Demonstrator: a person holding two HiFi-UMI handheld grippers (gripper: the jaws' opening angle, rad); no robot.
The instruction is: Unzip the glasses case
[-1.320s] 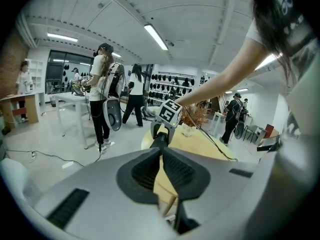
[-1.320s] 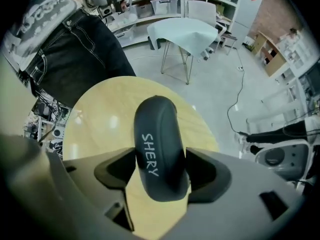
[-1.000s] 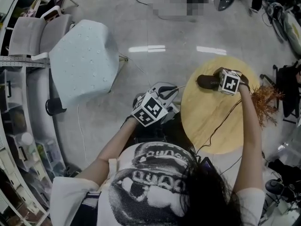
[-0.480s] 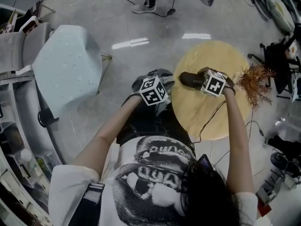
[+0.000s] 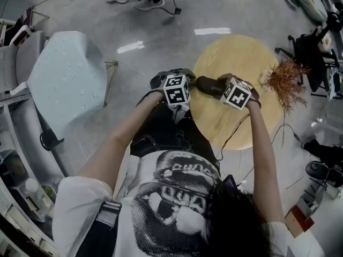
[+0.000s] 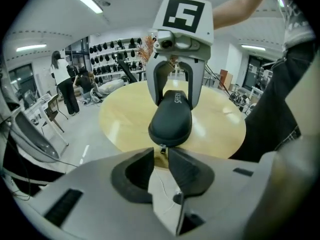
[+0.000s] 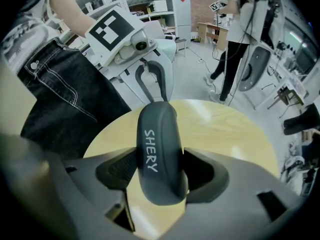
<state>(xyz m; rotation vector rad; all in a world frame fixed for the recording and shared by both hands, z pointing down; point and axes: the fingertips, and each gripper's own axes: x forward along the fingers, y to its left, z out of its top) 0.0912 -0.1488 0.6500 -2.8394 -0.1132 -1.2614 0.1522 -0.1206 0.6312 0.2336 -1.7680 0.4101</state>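
Pale wooden round bench (image 5: 244, 52) on glossy grey floor (image 5: 161, 31). Black glasses case (image 5: 209, 85) lies near the bench's left rim, clamped crosswise in the right tool (image 7: 160, 171). Left tool (image 6: 160, 156) has its jaws narrowly apart, with the zip pull (image 6: 161, 148) at their tips. Dried plant (image 5: 284, 82) overhangs the right rim.

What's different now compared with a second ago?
The left gripper travelled from beside the person's lap to the end of the black oval glasses case, its narrowly parted jaws facing the zip pull, not gripping it. The right gripper stays clamped on the case, over the round wooden table.
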